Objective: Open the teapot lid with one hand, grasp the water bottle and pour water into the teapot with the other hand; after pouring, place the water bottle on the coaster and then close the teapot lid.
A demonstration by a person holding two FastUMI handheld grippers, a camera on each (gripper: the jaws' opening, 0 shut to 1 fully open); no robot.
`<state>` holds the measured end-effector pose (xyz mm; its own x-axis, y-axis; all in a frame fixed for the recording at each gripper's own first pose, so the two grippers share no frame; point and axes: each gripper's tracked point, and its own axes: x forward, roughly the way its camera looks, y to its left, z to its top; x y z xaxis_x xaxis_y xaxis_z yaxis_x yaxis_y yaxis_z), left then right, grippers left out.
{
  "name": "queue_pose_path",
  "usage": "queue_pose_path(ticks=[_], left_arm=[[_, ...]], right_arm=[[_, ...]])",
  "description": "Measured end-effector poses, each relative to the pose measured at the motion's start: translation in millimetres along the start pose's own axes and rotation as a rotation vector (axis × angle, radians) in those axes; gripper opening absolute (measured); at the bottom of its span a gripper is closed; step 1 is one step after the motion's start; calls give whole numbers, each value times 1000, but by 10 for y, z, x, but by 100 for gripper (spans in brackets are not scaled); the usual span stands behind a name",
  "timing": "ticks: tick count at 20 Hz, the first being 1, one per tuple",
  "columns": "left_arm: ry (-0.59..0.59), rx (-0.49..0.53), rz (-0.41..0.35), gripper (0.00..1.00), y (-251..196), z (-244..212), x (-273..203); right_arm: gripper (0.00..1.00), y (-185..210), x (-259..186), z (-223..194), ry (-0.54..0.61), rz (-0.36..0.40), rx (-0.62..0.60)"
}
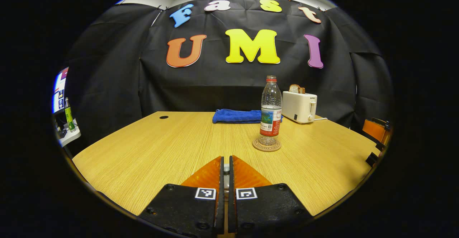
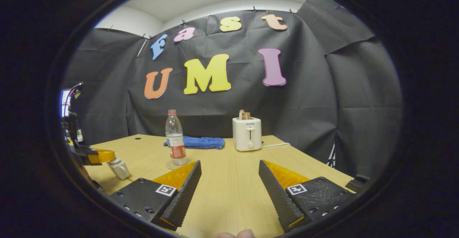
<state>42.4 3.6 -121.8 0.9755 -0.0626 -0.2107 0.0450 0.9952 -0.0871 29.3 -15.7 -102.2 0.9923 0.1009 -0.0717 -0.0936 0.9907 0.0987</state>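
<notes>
A clear water bottle [image 1: 270,112] with a red cap and label stands upright on a round cork coaster [image 1: 266,145], right of centre on the wooden table [image 1: 150,148]. My left gripper [image 1: 226,158] is shut, with a small silvery piece [image 1: 226,168] pinched between its fingers. In the right gripper view, that left gripper [image 2: 95,156] hangs at the far left over the table, holding a silvery teapot lid [image 2: 119,168] in the air. The right gripper [image 2: 229,163] stands open and empty above the table, with the bottle [image 2: 175,139] and coaster [image 2: 176,165] ahead to its left.
A white toaster [image 1: 299,106] with bread in it stands at the back right, its cord trailing off. A folded blue cloth [image 1: 236,116] lies behind the bottle. An orange chair [image 1: 374,130] is off the table's right edge. A shelf [image 1: 68,132] stands at the left.
</notes>
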Motion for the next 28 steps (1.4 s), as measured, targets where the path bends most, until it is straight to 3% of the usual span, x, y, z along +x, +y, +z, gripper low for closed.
queue_pose_path(ticks=[1,2,6,13,14,18,22,25,26,27,28], left_arm=[[-3,3,7,8,14,11,-1],[-12,9,16,15,24,37,-8],[-66,15,68,98,127,268,-146],[-198,-3,136,96,313,921,-530],[-214,-7,129,96,286,996,-588],[-264,5,107,96,198,1190,-783],[-269,28,105,96,108,1247,-881],[-260,57,63,96,-101,1224,-880],[-260,70,58,96,-136,1218,-889],[-263,82,59,91,-143,1220,-892],[-265,93,57,97,-162,1225,-889]], right_arm=[[92,2,2,5,1,1,1],[96,2,-8,3,0,1,3],[99,2,-24,18,-2,-2,5],[92,13,-19,30,9,-22,-12],[95,11,-23,70,3,-27,-14],[95,35,-85,275,-31,-49,-38],[92,252,-205,486,-62,-28,-44],[92,458,-252,563,-47,4,-9],[96,508,-259,574,-42,11,6],[92,522,-254,592,-40,6,16],[96,536,-251,612,-44,0,16]])
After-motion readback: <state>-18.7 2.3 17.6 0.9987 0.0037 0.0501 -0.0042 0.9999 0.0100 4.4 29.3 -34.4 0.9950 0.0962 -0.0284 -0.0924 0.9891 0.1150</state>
